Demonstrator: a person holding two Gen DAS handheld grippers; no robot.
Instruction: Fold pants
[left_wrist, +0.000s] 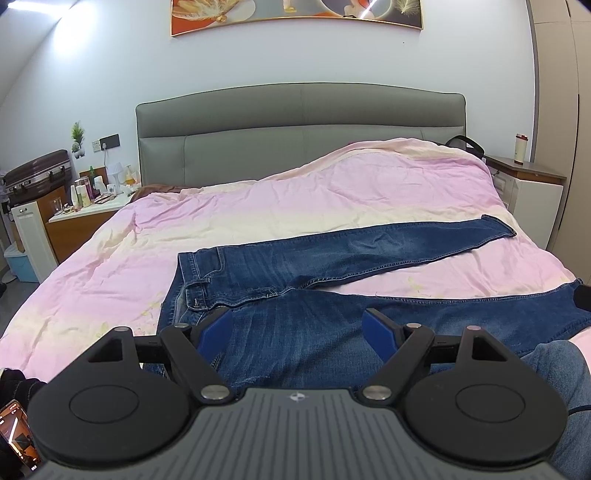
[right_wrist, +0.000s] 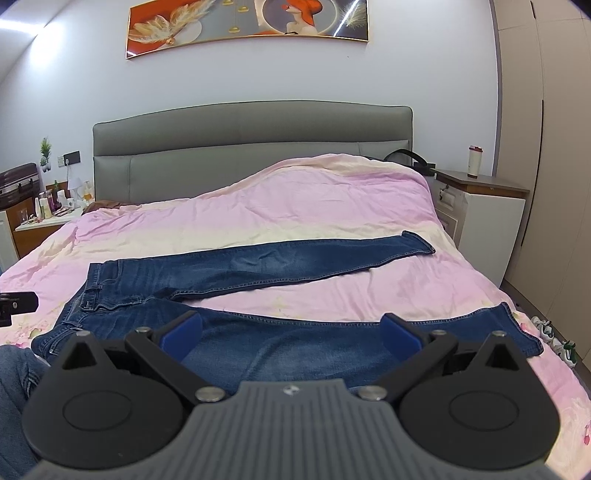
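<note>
My left gripper (left_wrist: 297, 330) has a grey ribbed housing with a small compass-like emblem at its front edge. Two round black discs flank it, each with a raised inner circle. Black link arms run forward on silver pivot pins to blue fingertips (left_wrist: 212, 332). My right gripper (right_wrist: 291, 332) is built the same: grey ribs, black discs, silver pins, blue fingertips (right_wrist: 181, 334). Blue denim covers my leg (left_wrist: 561, 373) beside it.

Your pink duvet (left_wrist: 258, 221), grey headboard (left_wrist: 299, 122) far, cluttered nightstand (left_wrist: 88, 206) far left, tumbler (right_wrist: 474, 160) far right, painting (right_wrist: 247, 26) above.
</note>
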